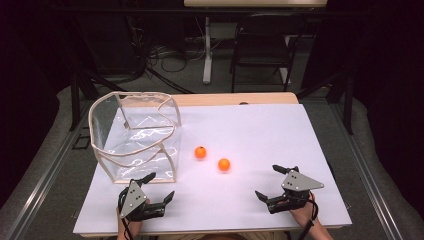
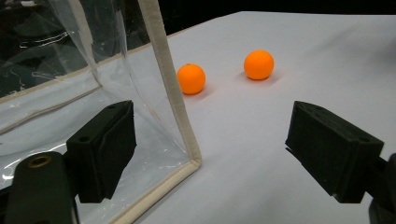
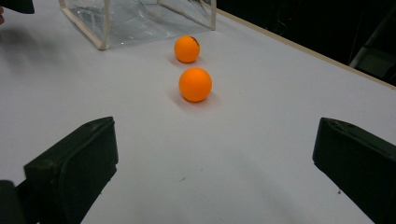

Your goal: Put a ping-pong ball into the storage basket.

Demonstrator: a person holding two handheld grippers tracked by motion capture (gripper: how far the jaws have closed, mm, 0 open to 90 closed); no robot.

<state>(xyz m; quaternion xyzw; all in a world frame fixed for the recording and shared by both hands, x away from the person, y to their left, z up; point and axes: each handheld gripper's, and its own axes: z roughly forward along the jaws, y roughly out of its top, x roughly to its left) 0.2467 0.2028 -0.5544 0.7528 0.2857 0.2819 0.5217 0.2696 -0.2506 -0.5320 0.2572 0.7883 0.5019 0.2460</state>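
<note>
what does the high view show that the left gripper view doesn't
High view alone: the whole clear bag with its open top, the right tongs open near the table's front edge, the person's hands, a chair and cables on the floor behind. Left gripper view alone: a close look along the left tongs, jaws wide apart, one jaw seen through the bag's clear wall beside its cream-trimmed corner. Both share: the two orange balls, the bag, the white table top and the left tongs.

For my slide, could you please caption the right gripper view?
Open right gripper faces two orange balls on the white table, with a clear bag beyond.
</note>
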